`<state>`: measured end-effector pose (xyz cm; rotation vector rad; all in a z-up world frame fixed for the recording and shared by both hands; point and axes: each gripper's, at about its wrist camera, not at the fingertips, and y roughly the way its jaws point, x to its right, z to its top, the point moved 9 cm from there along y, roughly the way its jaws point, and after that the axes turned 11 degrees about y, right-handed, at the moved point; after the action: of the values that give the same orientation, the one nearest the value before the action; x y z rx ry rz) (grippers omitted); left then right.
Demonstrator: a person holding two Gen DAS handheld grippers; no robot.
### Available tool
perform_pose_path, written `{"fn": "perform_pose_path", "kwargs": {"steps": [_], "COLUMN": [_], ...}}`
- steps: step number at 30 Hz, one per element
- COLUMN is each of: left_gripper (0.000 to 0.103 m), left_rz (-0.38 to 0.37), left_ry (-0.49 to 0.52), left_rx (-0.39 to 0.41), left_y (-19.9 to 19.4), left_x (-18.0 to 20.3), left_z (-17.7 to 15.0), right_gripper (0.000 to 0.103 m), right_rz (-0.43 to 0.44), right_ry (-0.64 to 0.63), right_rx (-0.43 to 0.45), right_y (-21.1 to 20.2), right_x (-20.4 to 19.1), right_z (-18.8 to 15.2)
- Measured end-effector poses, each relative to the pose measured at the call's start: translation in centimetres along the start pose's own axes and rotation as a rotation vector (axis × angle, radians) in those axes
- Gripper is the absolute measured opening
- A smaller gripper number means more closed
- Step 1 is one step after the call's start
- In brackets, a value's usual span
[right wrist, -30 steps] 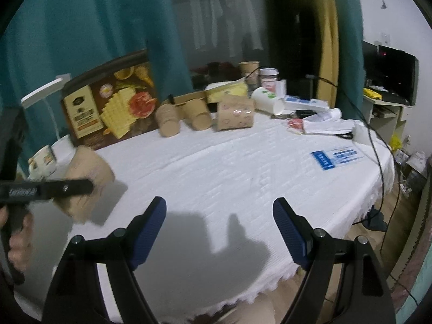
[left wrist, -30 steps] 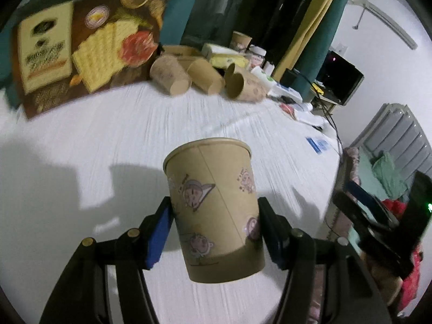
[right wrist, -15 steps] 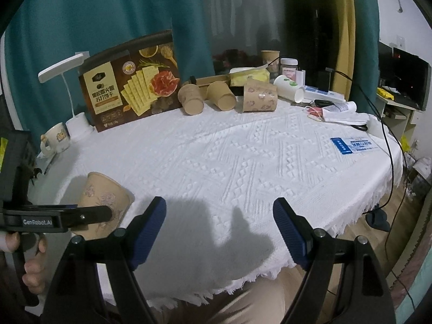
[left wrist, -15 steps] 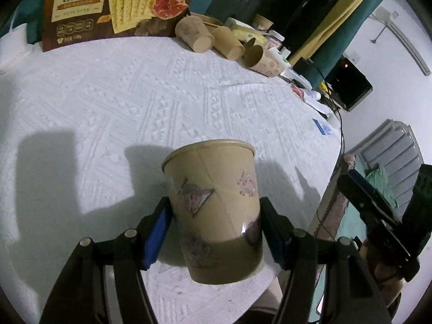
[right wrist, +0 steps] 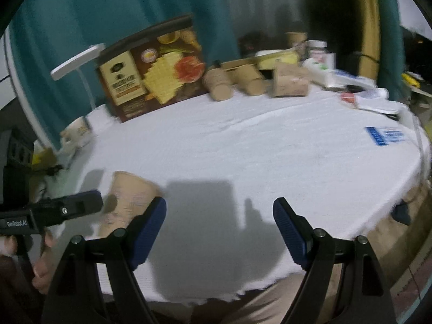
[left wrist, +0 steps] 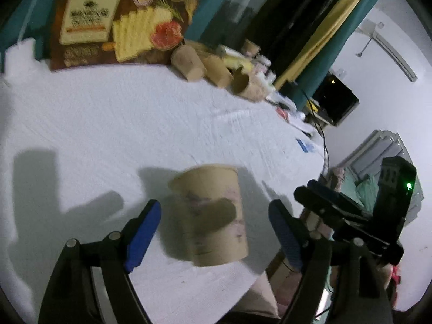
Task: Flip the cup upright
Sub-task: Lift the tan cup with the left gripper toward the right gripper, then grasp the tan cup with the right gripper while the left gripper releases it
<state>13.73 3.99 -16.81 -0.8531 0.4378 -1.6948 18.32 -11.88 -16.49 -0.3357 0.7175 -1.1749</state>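
Cup (left wrist: 210,213) stands upright near the front edge of the white table (left wrist: 135,124), long axis vertical, mouth up. Left gripper (left wrist: 216,232) has just been opening; its pads flank the cup without touching. Right gripper (right wrist: 219,229) hangs apart, jaws spread, empty.

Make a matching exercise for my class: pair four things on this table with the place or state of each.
Things:
1. cup
2. cracker box
3. blue card
4. left hand-held gripper

Places or states:
A. lying flat near the table's right edge
B. standing against the teal curtain at the back
C. jaws apart, pads clear of the cup
D. mouth up on the white cloth near the front edge

Pairs: 1-D, 2-B, 3-A, 4-C
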Motion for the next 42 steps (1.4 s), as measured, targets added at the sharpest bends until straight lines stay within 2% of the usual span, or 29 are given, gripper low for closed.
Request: {"fn": "perform_pose_path", "kwargs": {"steps": [3,6,11,15,18,25,32,34,35,42], "left_gripper": [0.082,0.082,0.082,0.082,0.082,0.082,0.082,0.082,0.082,0.082], "left_rz": [0.075,0.174,0.277,0.308,0.368,0.34,0.366,0.373,0.373,0.344], "left_ry": [0.014,0.02,0.013,0.012,0.028,0.032,0.047,0.055,0.06,0.066], "left_rx": [0.039,0.065,0.073,0.09,0.084,0.093,0.095,0.094,0.092,0.107], "left_y": [-2.2,-3.9,-5.8,-7.1,-7.6,-7.9,-8.1,-7.9,-7.8,-7.5], "left_x": [-2.0,-4.6,-8.2,-9.8,-10.8,-11.1,-11.4,-11.4,-11.4,-10.6], "left_z": [0.1,-0.5,-2.0,-3.0,-3.4,-4.1,-4.2,-4.2,-4.2,-3.8], "right_gripper": [0.08,0.08,0.08,0.08,0.08,0.08,0.08,0.067,0.064,0.061], "right_rz": [0.093,0.129,0.134,0.128,0.119,0.127,0.145,0.158,0.164,0.172], "right_ry": [-0.014,-0.047,-0.073,-0.043,-0.025,0.013,0.015,-0.005,-0.014,-0.07], "right_rx": [-0.064,-0.12,-0.191,-0.25,-0.283,-0.352,-0.409,-0.422,-0.427,-0.376], "right_y": [1.0,2.1,4.1,5.9,7.1,8.6,9.7,9.9,9.8,9.4], "right_x": [-3.4,-6.6,-9.5,-10.0,-9.9,-10.0,-10.5,-10.8,-11.0,-12.1], "right_z": [-0.1,-0.4,-0.9,-1.1,-1.0,-1.8,-2.6,-2.9,-2.9,-1.4]}}
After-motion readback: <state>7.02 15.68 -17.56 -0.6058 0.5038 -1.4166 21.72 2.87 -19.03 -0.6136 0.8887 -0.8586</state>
